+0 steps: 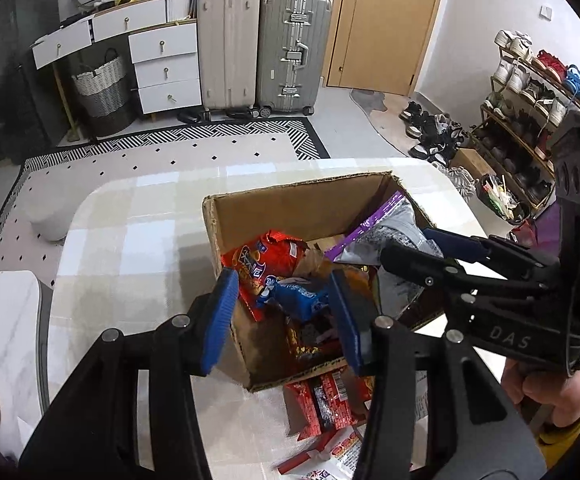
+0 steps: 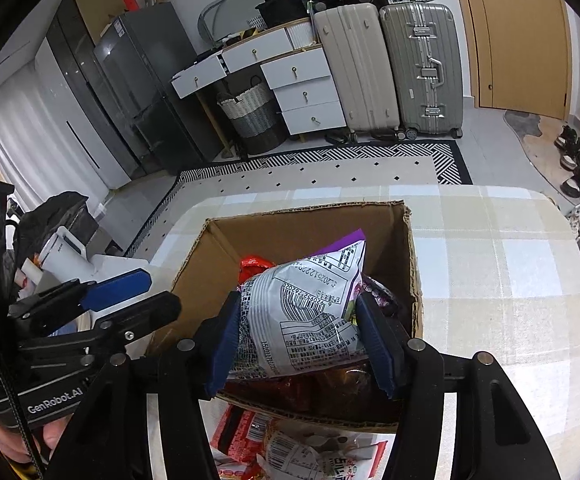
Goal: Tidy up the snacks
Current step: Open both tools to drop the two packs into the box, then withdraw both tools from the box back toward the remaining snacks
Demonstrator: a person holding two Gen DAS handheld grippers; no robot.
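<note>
**Silver snack bag held over the open carton**

Closest to me, loose snack packets (image 1: 330, 404) lie on the table (image 1: 130, 248) just in front of the carton: glossy red wrappers with crinkled foil edges, one white with red print. Above them, the right tongs (image 2: 294, 336) are clamped on a puffy silver bag (image 2: 302, 312), its blue ribbed pads pressing into both sides. The bag is shiny film, printed with a barcode and dense black text, trimmed in purple along its top edge. It sits just over the near half of the cardboard box (image 2: 414, 264), touching the packets below.

The left tongs (image 1: 282, 312) hang spread apart over the box's near-left corner, gripping nothing; one pad is outside the wall, the other above the contents. Under them lie a red crisp bag (image 1: 262, 264) and a blue biscuit packet (image 1: 298, 296), both creased and glossy.

The box is plain brown corrugated board, flaps torn away, edges ragged. The table wears a soft checked cloth in beige and white with rounded corners.

Beyond, a black-and-white patterned rug (image 2: 330, 176) covers the floor, then two ribbed hard-shell suitcases (image 2: 390, 68) by a wooden door (image 2: 522, 40).
</note>
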